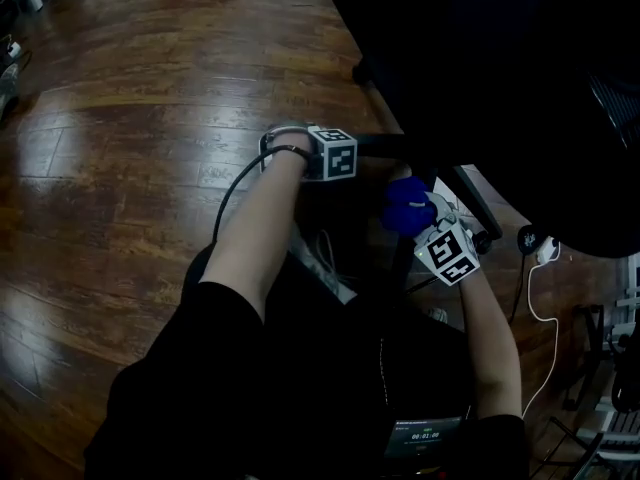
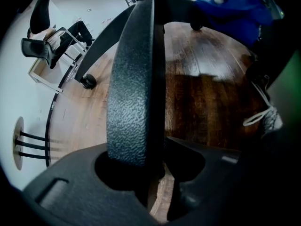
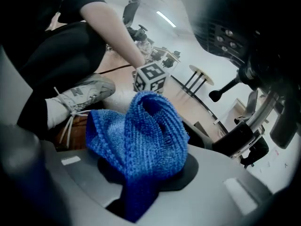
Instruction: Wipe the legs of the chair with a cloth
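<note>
Gripping chair leg [image 2: 134, 79], left gripper [image 2: 151, 163] points down; right gripper [image 3: 143, 185] pinches cloth [image 3: 141, 131]

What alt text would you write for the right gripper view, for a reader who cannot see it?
A bunched blue cloth is clamped in the jaws of the right hand-held gripper. Behind it are the person's bare forearm and a grey laced shoe, with the dark underside of a chair at the right.
</note>
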`<act>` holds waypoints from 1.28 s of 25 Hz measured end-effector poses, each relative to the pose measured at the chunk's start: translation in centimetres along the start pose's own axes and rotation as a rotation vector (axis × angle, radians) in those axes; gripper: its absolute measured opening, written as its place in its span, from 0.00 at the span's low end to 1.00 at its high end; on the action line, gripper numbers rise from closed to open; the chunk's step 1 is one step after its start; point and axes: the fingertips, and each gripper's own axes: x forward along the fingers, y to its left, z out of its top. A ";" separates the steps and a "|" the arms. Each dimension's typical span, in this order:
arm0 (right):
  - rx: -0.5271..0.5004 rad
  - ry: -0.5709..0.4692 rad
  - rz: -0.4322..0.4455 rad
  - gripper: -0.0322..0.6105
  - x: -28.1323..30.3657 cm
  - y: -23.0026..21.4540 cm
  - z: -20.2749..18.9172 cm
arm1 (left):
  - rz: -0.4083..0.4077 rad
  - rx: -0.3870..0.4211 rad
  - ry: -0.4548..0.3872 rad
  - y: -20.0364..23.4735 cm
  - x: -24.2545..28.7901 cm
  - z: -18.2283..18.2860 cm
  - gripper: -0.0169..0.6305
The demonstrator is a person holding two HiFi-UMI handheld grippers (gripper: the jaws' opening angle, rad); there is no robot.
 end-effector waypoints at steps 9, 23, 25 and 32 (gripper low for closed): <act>0.197 -0.012 -0.239 0.21 1.9 -9.0 0.1 | 0.012 0.003 -0.005 0.0 -0.2 0.2 0.28; -0.013 -0.019 0.014 0.21 -2.2 6.3 0.8 | 0.017 -0.008 -0.015 0.2 0.5 0.0 0.28; -0.049 -0.043 0.086 0.21 -3.4 9.5 0.8 | 0.015 -0.010 -0.014 0.1 0.6 0.0 0.28; -0.102 -0.032 0.101 0.22 -3.7 11.0 0.7 | 0.025 -0.011 -0.019 0.2 0.4 0.1 0.28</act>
